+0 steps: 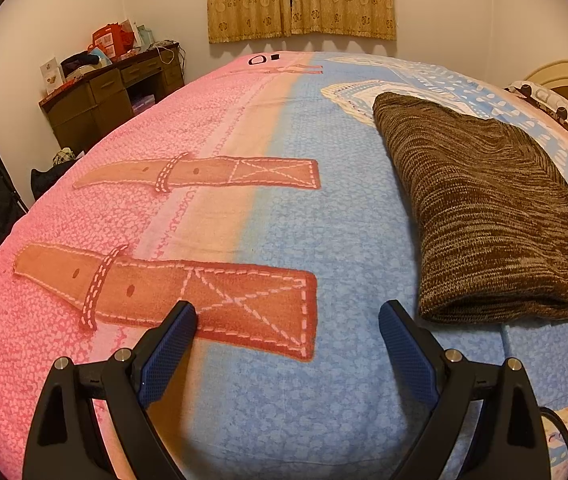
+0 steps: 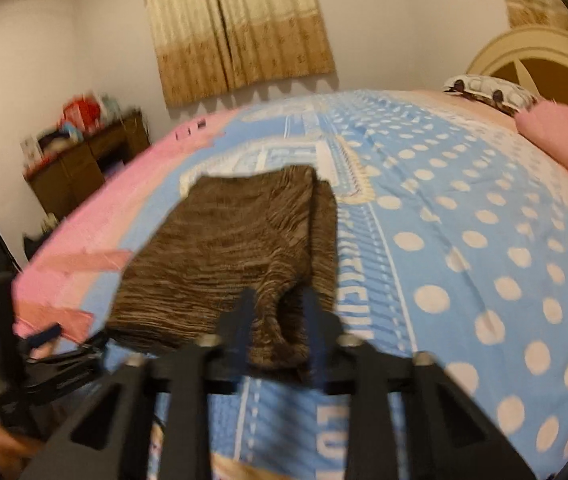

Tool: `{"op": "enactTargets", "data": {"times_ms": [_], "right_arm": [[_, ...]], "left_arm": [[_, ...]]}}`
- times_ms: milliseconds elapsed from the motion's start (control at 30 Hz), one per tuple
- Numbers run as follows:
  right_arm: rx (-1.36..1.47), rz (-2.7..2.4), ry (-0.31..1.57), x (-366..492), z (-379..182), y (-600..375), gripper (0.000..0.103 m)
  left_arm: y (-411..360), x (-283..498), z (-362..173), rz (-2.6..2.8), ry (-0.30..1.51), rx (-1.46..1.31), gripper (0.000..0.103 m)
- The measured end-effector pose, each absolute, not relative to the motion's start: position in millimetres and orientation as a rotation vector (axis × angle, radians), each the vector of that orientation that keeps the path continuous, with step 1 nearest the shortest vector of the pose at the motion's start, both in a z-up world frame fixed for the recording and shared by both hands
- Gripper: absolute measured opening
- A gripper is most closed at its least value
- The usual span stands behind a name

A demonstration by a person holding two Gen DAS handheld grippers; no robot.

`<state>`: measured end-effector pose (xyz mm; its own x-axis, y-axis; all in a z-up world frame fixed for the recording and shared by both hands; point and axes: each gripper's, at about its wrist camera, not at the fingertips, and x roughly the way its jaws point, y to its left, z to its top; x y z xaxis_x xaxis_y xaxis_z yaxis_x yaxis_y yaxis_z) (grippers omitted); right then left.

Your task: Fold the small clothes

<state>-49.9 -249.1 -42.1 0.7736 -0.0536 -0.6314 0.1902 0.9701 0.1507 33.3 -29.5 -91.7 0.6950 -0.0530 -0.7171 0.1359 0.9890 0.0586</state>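
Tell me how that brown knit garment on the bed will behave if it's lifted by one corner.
The brown knit garment will probably drape and sag: it is soft knit, folded flat on the bedspread. Its layers may well slide open, since only the near corner sits in the right gripper. It looks thick, so likely not slippery against the pads.

I see brown marled knit garment folded into flat rectangle on bedspread; near corner at 6 o'clock bunched, lifted, pinched between right gripper fingers.
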Motion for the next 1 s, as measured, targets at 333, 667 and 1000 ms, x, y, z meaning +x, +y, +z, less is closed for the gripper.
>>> {"op": "enactTargets", "data": {"times_ms": [333, 667, 1000], "right_arm": [[0.220, -0.155, 0.781, -60, -70, -255, 0.008], [0.267, -0.151, 0.647, -98, -23, -279, 0.046], [0.630, -0.063, 0.674, -18, -33, -339, 0.075]], "left_arm": [[-29, 32, -91, -0.110, 0.798, 0.096, 0.093], [-13, 36, -31, -0.382, 0.742, 0.071, 0.093], [-65, 151, -44, -0.516, 1.048, -0.303, 0.093]]}}
